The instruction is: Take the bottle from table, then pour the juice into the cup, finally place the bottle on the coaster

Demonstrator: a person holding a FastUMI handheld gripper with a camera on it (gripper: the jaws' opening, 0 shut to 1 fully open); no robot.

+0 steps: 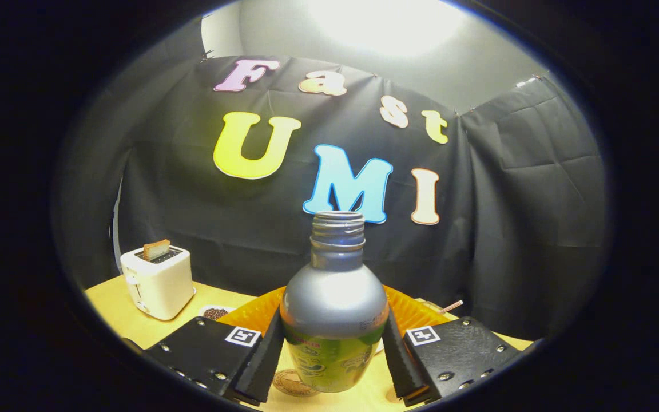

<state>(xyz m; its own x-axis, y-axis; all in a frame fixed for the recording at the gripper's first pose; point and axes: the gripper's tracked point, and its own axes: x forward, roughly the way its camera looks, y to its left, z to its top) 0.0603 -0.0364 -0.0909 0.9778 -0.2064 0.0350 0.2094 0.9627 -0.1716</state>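
Gripper view: far left on the yellow table (118,312), a white toaster (158,281) with toast (156,249) in its slot; nearer, a small dish (215,312). An orange tray (415,312) lies behind the uncapped bottle (334,320), which stands upright, clamped between the gripper (334,357) fingers. A round coaster (292,382) lies just below the bottle, slightly left.

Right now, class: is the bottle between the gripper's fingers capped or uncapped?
Uncapped: the bottle stands upright with its threaded neck bare and mouth open, both fingers pressing its sides.
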